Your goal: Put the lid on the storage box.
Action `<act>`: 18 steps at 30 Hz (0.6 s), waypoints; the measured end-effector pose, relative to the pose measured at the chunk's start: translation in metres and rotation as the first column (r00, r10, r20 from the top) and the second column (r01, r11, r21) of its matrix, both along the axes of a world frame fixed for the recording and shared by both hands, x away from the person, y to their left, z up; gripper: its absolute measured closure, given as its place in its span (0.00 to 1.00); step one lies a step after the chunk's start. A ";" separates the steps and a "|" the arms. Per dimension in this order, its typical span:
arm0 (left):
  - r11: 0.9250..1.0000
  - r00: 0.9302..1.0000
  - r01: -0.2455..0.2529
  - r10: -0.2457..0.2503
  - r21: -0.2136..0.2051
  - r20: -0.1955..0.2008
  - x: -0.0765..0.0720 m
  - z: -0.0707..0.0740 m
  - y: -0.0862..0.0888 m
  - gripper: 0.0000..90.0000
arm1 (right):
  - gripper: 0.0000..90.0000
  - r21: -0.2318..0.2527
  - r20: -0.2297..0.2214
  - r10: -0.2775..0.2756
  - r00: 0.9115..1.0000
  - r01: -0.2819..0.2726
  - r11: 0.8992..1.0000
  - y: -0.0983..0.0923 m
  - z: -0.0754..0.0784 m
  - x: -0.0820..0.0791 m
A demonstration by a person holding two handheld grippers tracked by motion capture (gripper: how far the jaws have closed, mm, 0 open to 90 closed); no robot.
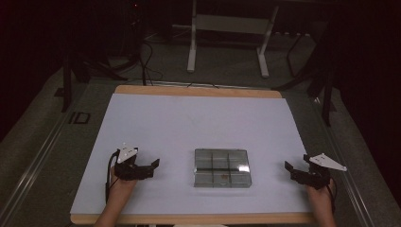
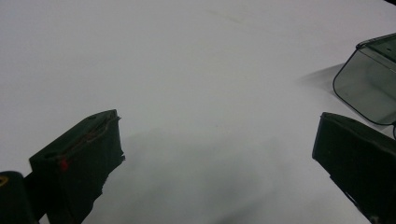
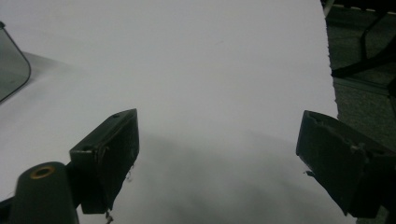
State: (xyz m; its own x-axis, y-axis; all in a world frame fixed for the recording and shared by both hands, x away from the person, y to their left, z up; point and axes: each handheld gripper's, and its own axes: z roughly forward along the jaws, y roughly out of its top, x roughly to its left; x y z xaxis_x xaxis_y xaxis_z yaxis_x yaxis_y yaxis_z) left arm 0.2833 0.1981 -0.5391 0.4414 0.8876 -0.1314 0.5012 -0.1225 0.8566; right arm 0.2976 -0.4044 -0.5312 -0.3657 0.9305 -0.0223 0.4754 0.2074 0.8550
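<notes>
A clear plastic compartment box (image 1: pixel 222 168) with its lid closed lay flat on the white table cover (image 1: pixel 198 118), near the front edge and midway between the two grippers; something small and brownish showed in a front compartment, too dim to identify. The left gripper (image 1: pixel 150 166) rested on the cover well apart from the box, jaws spread wide and empty. The right gripper (image 1: pixel 289 169) sat near the cover's right edge, jaws likewise spread, nothing between them. In my judgement, the smooth lid and rounded corners risked slipping from a one-sided pinch, and a push could slide the box across the cover.
</notes>
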 end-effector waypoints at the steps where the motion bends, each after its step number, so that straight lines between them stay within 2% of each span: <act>1: 1.000 1.000 -0.001 0.001 0.003 0.001 0.000 0.000 0.000 0.02 | 0.14 0.000 0.001 -0.011 1.000 0.011 1.000 0.000 0.000 0.000; 3: 1.000 1.000 -0.005 0.005 0.011 0.000 0.000 -0.001 0.000 0.02 | 0.14 -0.007 0.005 -0.027 1.000 0.027 1.000 0.001 -0.001 0.000; 9: 0.999 0.999 -0.034 0.034 0.001 0.002 0.000 -0.001 0.000 0.02 | 0.15 -0.020 -0.021 -0.099 0.995 0.099 0.995 0.001 -0.002 0.003; 13: 0.999 0.999 -0.032 0.031 0.039 0.018 -0.002 -0.001 -0.003 0.02 | 0.14 -0.023 -0.024 -0.128 0.992 0.127 0.992 0.001 -0.002 0.004; 18: 0.996 0.996 -0.083 0.081 0.039 0.043 -0.005 -0.001 -0.003 0.02 | 0.15 -0.009 -0.013 -0.144 0.990 0.143 0.990 -0.001 -0.002 0.003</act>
State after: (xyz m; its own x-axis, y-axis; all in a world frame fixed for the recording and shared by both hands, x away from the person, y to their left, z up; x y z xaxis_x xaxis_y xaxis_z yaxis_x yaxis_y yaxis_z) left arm 0.2786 0.1950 -0.5400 0.3712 0.9253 -0.0778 0.4756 -0.1175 0.8718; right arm 0.3003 -0.4054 -0.5330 -0.2288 0.9731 -0.0258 0.5120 0.1428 0.8470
